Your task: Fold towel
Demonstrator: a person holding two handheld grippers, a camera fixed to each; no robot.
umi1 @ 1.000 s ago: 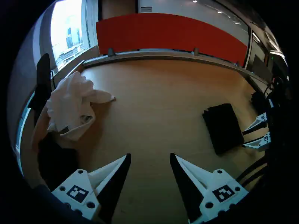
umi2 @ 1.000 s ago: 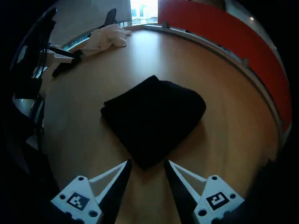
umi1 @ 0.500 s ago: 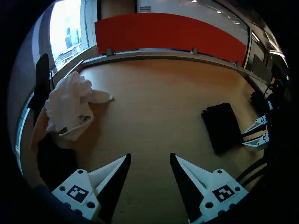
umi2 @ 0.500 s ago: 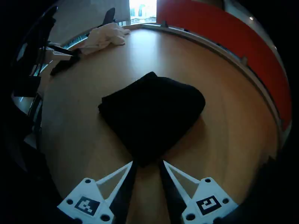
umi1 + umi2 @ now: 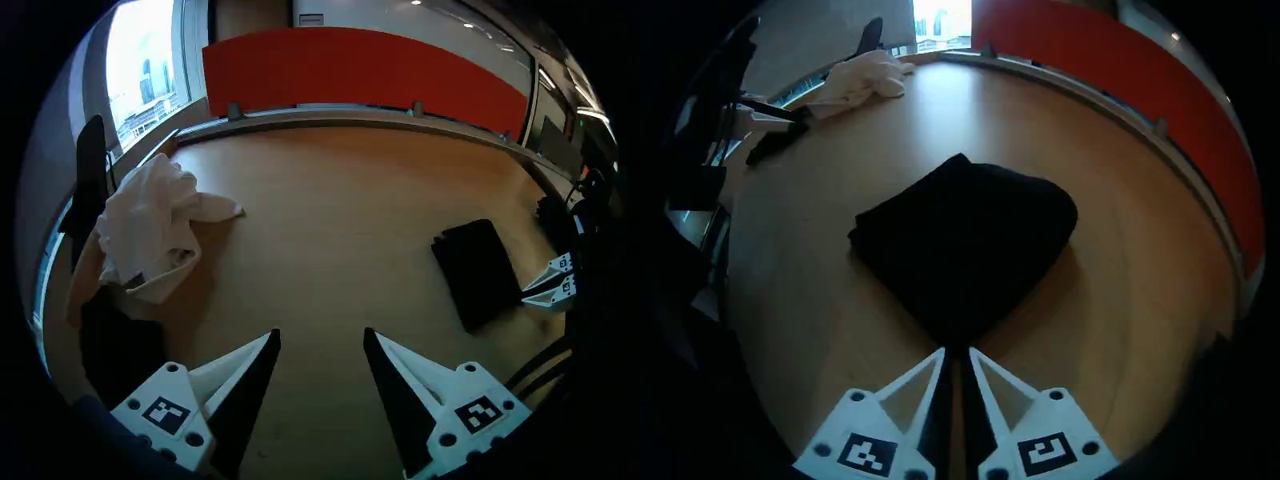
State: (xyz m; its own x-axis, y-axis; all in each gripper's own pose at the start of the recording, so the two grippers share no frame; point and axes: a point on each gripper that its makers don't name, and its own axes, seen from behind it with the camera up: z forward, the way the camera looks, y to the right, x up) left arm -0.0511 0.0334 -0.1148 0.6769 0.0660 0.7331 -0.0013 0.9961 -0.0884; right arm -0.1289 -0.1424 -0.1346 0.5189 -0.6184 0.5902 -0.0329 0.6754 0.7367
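Observation:
A folded black towel (image 5: 968, 240) lies on the wooden table (image 5: 1120, 264); in the left gripper view the same black towel (image 5: 476, 272) sits at the right. My right gripper (image 5: 956, 356) has its fingers pressed together on the towel's near corner, and the right gripper (image 5: 544, 290) is seen from afar at the towel's edge. My left gripper (image 5: 320, 340) hovers open over bare wood, holding nothing; the left gripper (image 5: 772, 116) is small at the table's far left in the right gripper view.
A crumpled white cloth (image 5: 152, 224) lies near the left table edge, with a dark cloth (image 5: 120, 344) beside it. A red partition (image 5: 360, 72) runs along the table's back. A dark chair (image 5: 88, 160) stands by the window.
The right gripper's fingers closed step by step from open onto the black towel's near corner. The left gripper has stayed where it was, open.

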